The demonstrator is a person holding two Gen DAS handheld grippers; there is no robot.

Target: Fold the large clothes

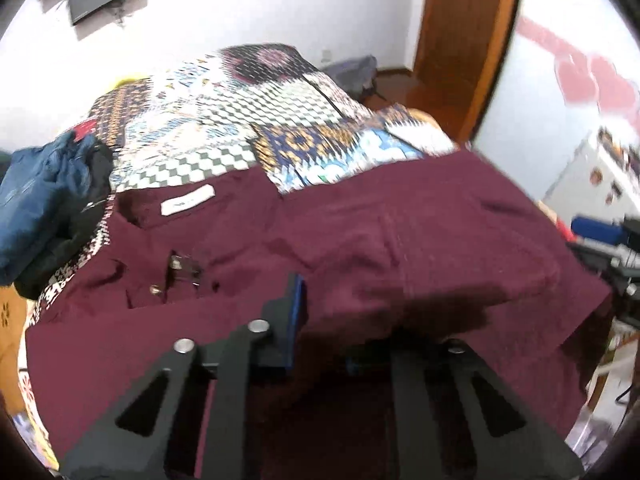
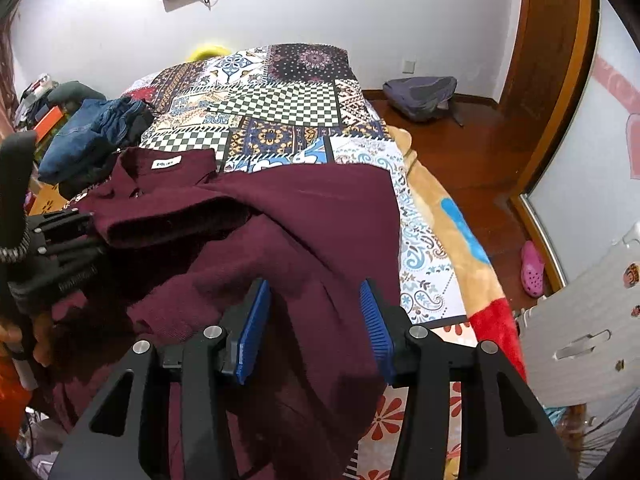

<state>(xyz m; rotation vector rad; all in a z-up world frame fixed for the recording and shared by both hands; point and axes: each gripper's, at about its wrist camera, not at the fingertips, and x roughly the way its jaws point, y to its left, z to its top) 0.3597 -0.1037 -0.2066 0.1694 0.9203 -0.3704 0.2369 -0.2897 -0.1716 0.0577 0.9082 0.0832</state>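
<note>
Fingers, both grippers, over maroon garment [image 2: 304, 216] on patchwork bedspread [image 2: 280, 108].

Left gripper [image 2: 86, 228]: fingers nearly together, clamped on a ribbed cuff or hem of the garment, seen from the right wrist view; in its own view the cloth drapes over and hides one finger. Right gripper [image 2: 316, 320]: blue pads [image 2: 254, 328] moderately apart, hovering above the fabric, gripping nothing. Garment lies across the near bed, white neck label [image 2: 167, 163] toward the blue jeans [image 2: 92, 132].

The maroon garment [image 2: 304, 216] is soft matt knit, ribbed at the cuff. The bedspread [image 2: 280, 104] is printed patchwork cloth. The floor [image 2: 472, 148] is glossy wood. The blue pads [image 2: 256, 328] look like ridged plastic.
</note>
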